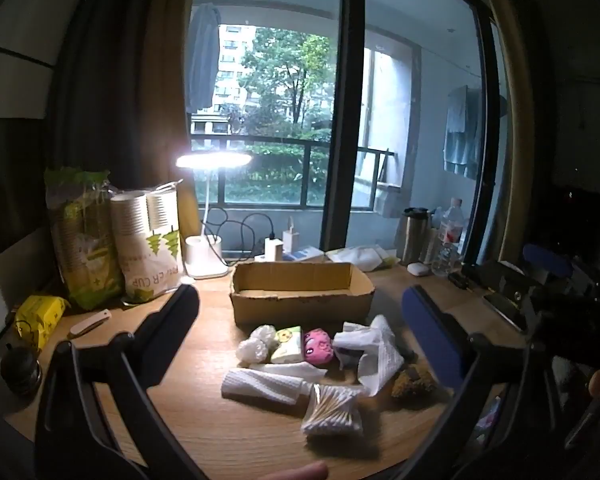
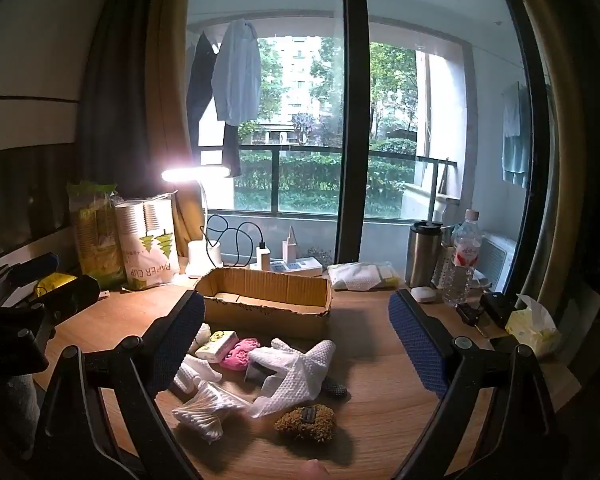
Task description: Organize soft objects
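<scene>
An empty cardboard box (image 1: 300, 292) (image 2: 266, 296) stands on the wooden desk. In front of it lies a pile of soft things: a pink plush toy (image 1: 319, 347) (image 2: 241, 354), a small tissue pack (image 1: 288, 345) (image 2: 217, 345), white crumpled cloths (image 1: 374, 350) (image 2: 296, 372), a rolled white cloth (image 1: 264, 386), a bag of cotton swabs (image 1: 332, 410) (image 2: 204, 408) and a brown fuzzy pouch (image 1: 414, 382) (image 2: 306, 422). My left gripper (image 1: 300, 340) is open and empty above the pile. My right gripper (image 2: 296, 344) is open and empty above it too.
A lit desk lamp (image 1: 204, 256), paper cup bags (image 1: 148, 244) and a green bag (image 1: 82, 236) stand at the back left. A steel mug (image 2: 422, 254), a water bottle (image 2: 462, 258) and a tissue pack (image 2: 534, 326) are at the right. The other gripper (image 1: 540, 300) shows at right.
</scene>
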`<state>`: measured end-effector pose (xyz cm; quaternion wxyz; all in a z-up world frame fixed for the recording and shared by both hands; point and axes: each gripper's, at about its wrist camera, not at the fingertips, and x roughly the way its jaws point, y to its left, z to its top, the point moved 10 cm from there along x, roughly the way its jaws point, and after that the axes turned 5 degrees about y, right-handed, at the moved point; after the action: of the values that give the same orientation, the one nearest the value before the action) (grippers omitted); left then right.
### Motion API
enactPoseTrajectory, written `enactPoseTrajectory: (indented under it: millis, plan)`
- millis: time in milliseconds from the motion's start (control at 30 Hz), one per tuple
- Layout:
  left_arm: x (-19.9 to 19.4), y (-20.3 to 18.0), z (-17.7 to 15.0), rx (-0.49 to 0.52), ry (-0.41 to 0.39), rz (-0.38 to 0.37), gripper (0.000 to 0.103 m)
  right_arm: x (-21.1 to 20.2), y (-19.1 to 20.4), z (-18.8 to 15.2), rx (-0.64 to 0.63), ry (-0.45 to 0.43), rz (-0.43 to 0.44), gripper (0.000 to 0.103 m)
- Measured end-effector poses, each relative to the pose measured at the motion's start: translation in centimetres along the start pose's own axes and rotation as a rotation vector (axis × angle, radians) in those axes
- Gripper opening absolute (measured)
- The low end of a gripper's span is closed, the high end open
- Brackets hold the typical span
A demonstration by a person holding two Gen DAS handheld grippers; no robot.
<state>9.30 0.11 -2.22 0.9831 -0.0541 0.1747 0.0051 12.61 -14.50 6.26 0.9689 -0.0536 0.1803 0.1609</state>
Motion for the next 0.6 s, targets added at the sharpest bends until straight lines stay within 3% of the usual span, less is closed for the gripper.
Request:
enactPoseTrajectory:
  millis: [600]
  plan:
    - [-0.21,-0.36,0.05,0.010,-0.001,-0.006,0.102,-0.43,0.31,0.01,-0.004,0.005,0.000,0.095]
